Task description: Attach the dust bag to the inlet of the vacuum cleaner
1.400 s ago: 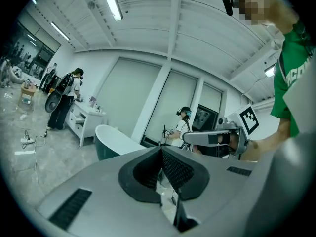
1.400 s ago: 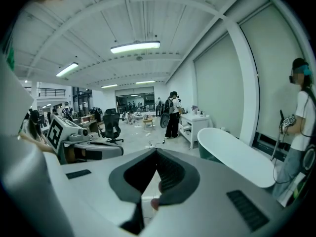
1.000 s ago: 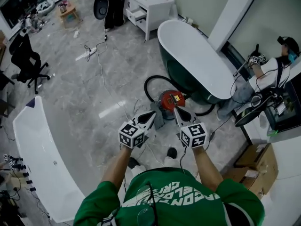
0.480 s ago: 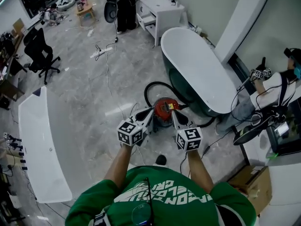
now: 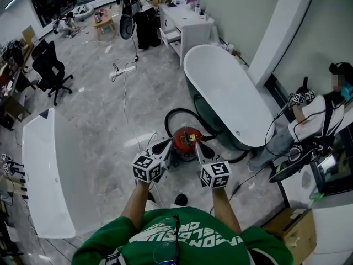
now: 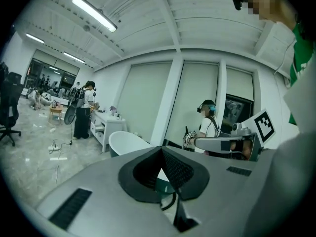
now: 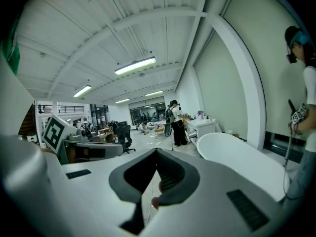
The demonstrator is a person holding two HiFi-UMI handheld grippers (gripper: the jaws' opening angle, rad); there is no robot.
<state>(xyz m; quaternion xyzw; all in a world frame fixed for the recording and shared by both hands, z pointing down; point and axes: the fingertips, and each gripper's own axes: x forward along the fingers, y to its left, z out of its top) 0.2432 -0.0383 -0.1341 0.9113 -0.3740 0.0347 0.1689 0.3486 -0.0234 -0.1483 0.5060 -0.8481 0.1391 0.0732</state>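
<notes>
- Two grippers, the left gripper (image 5: pixel 167 146) and the right gripper (image 5: pixel 197 147): both have jaws pressed together, with nothing between them.
- One red vacuum cleaner (image 5: pixel 184 137) stands on the floor (image 5: pixel 110 115) just beyond both tips (its black hose (image 5: pixel 172 116) curls on the far side).
- Two bathtubs: a dark bathtub (image 5: pixel 220 87) right of the vacuum cleaner and a white bathtub (image 5: pixel 38 170) near left.
- One seated person (image 5: pixel 314 106) at the right holds what seems to be another gripper.

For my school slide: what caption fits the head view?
Person in green points the shut left gripper and shut right gripper at a red vacuum cleaner beside a bathtub.
</notes>
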